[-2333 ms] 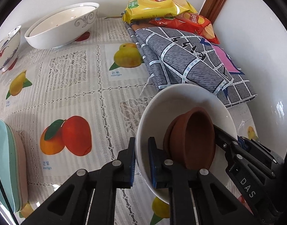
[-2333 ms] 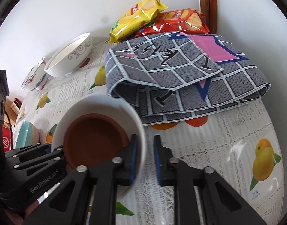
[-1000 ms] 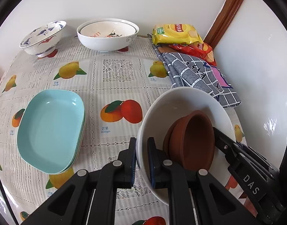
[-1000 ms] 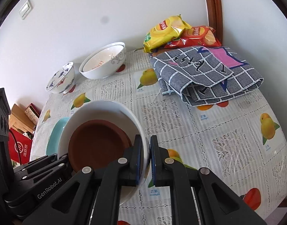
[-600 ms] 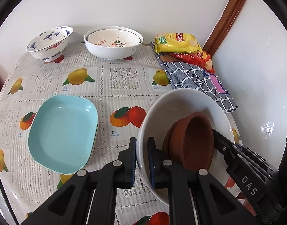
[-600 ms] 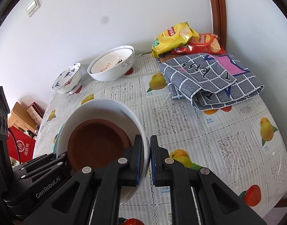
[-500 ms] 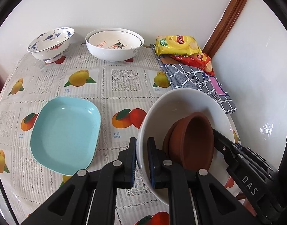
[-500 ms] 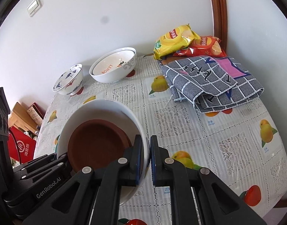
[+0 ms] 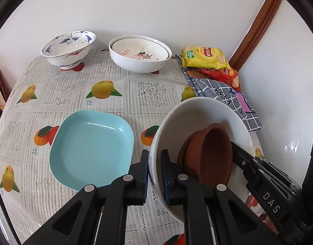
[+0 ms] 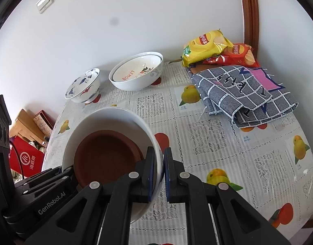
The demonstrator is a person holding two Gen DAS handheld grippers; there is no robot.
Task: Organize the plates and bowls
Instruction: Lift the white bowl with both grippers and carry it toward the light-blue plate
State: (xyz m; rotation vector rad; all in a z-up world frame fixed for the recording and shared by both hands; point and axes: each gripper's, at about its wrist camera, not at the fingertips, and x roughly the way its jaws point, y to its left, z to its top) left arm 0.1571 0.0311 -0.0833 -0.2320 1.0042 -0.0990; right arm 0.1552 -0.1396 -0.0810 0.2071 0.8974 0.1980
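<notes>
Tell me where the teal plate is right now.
In the left wrist view the teal plate lies on the fruit-print tablecloth, left of the held white bowl and nearer than the two bowls by the wall.

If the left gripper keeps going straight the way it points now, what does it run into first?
The left gripper is clamped on the white bowl's rim, so the bowl leads. Straight ahead lies bare tablecloth, then probably the nested white bowls by the wall; depth is hard to judge.

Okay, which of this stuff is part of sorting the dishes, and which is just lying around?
Dishes: white bowl held by both grippers, brown bowls inside it, teal plate, nested white bowls, blue-patterned bowl.

Lying around: chip bags, checked cloth.
</notes>
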